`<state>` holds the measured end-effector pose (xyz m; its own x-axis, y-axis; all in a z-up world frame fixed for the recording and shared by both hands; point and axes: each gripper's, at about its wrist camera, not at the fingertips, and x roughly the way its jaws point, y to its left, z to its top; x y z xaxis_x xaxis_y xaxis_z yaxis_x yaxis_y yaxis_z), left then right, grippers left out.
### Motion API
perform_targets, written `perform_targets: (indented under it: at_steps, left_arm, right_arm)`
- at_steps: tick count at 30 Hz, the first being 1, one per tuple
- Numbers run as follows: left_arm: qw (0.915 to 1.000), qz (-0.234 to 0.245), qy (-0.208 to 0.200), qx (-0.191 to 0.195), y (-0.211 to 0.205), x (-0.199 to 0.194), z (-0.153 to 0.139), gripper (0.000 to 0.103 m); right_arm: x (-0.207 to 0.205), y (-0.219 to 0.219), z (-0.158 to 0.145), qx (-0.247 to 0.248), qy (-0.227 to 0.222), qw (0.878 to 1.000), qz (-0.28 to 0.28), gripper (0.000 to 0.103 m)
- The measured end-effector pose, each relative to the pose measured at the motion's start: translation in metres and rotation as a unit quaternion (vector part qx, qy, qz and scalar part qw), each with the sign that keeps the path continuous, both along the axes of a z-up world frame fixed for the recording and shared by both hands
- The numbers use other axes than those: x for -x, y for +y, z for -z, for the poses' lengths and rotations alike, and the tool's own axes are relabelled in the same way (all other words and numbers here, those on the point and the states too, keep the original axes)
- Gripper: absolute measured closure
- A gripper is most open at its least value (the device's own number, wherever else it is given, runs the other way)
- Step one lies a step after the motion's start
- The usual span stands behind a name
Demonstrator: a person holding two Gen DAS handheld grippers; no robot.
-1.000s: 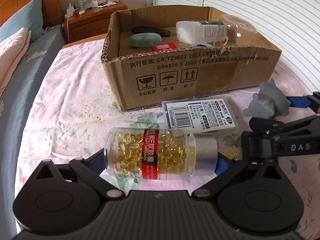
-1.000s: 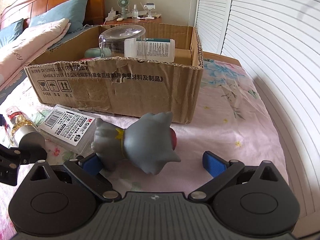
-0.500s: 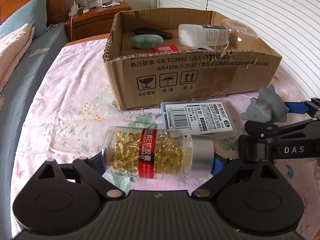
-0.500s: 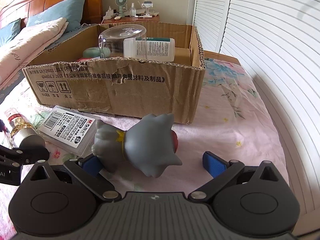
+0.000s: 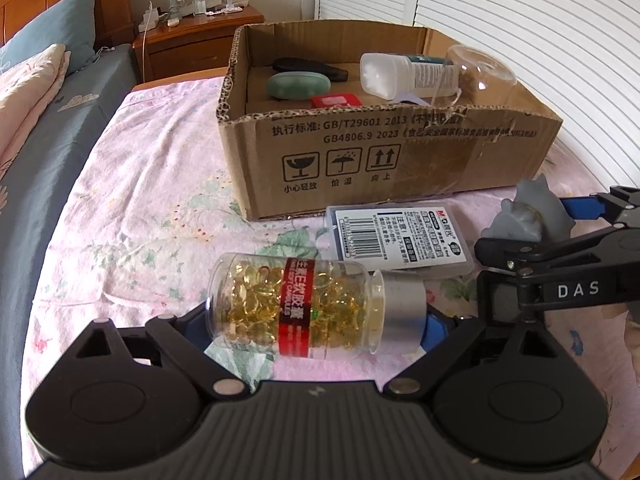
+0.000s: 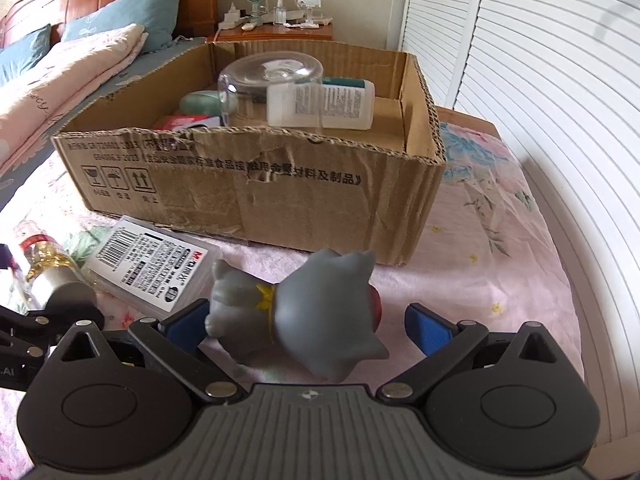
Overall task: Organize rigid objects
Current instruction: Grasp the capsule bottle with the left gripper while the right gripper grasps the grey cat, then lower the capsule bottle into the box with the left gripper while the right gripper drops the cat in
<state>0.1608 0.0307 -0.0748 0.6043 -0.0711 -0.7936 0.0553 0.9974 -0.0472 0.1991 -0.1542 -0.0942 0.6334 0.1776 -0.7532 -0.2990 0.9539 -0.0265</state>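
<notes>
My left gripper (image 5: 316,322) is shut on a clear capsule bottle (image 5: 312,306) with a red label and silver cap, held sideways just above the pink bedspread. My right gripper (image 6: 306,324) is open around a grey toy figure (image 6: 304,314) that lies on the bed; its left pad (image 6: 188,326) touches the toy, the right pad (image 6: 426,330) stands apart. The open cardboard box (image 5: 400,160) stands just beyond, also in the right wrist view (image 6: 260,192). A flat labelled plastic case (image 5: 400,236) lies between box and grippers, also in the right wrist view (image 6: 156,264).
The box holds a white bottle (image 5: 408,76), a clear glass bowl (image 6: 268,80), a green oval case (image 5: 298,86), a black object (image 5: 310,68) and a red item (image 5: 334,101). A wooden nightstand (image 5: 200,44) and pillows (image 6: 80,60) lie behind. White shutters (image 6: 560,80) line the right.
The left gripper with the bottle has risen slightly and shifted; the box looks a little nearer. The right gripper has stayed open around the grey toy, barely moving.
</notes>
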Motion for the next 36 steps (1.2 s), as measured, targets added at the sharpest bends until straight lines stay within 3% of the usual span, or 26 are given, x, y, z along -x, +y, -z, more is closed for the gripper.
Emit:
perform_targets:
  at_steps: [5,15,20,36]
  left_arm:
    - [0.9999,-0.004,-0.005,0.016,0.004,0.0,-0.004,0.008]
    - [0.9999,0.003,-0.007,0.007,0.003,0.001,-0.007,0.009]
    - [0.9998,0.016,-0.001,0.01,0.006,0.0,-0.009,0.009]
    - [0.9924,0.12,-0.005,-0.026,0.008,0.008,-0.048,0.01]
  right_arm:
    - [0.001,0.004,-0.004,0.007,-0.003,1.0,-0.007,0.004]
    - [0.007,0.006,-0.006,0.032,-0.005,0.999,-0.018,0.025]
    - [0.011,0.005,-0.009,0.043,-0.003,0.999,-0.032,0.026]
    - [0.032,-0.005,-0.035,0.061,-0.01,0.994,-0.09,0.027]
